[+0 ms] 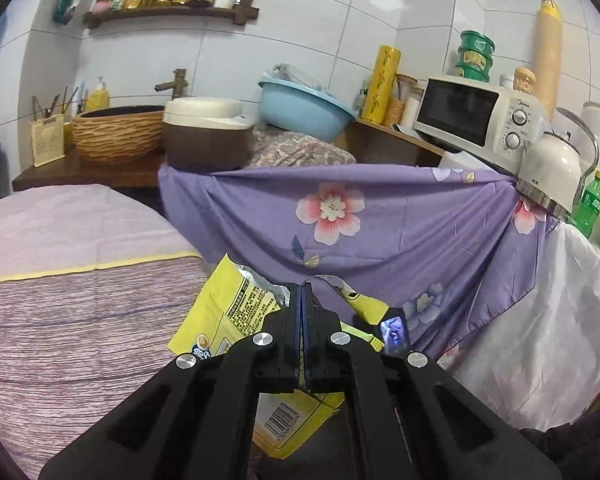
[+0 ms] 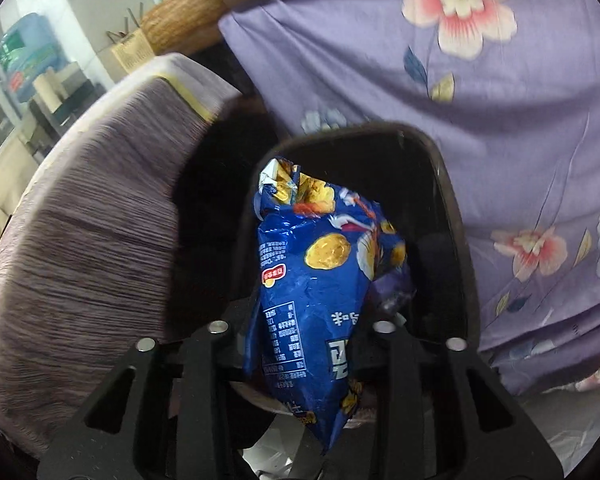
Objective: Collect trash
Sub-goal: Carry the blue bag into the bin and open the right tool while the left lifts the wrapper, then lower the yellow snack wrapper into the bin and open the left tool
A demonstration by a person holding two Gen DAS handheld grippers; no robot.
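I note a purple flower-printed cloth draped behind both tools. My right gripper hangs over the open black plastic bin; a crumpled blue snack bag sits between its parted jaws, and I cannot tell whether the pads press it. My left gripper is clamped tight on a torn yellow foil wrapper.
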